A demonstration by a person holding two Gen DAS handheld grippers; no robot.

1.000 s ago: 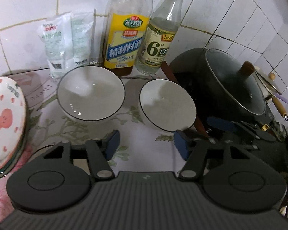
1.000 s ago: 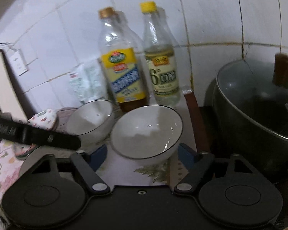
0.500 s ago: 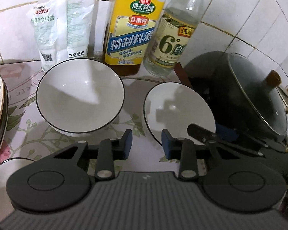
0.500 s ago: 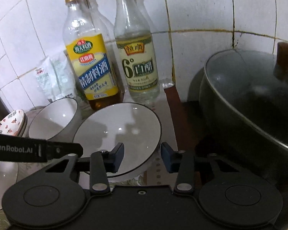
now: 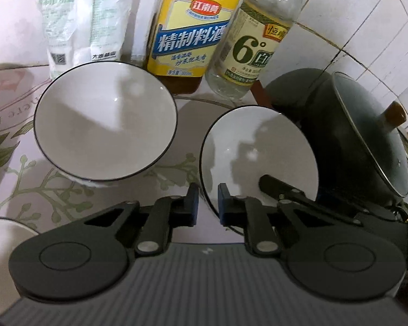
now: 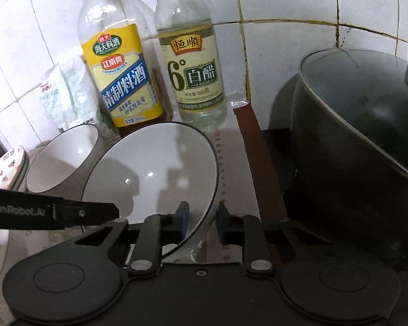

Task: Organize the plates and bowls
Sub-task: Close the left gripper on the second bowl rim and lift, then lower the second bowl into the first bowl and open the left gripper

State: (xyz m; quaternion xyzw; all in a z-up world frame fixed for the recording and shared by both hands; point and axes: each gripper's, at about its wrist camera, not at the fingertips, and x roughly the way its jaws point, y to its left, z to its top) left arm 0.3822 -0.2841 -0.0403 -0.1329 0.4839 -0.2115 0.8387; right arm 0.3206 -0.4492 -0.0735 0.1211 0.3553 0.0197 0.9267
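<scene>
Blue pads of the left tool have just closed, pinching the thin dark rim of the smooth white bowl. The right tool just closed on its rim too, hiding part. The bowl is between another bowl and a big dark pot, little room.

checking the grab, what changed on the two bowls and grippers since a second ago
Both grippers came down and closed. The left gripper and the right gripper are each shut on the rim of the right bowl, one from each side. The left bowl, both bottles and the pot stayed put.
</scene>
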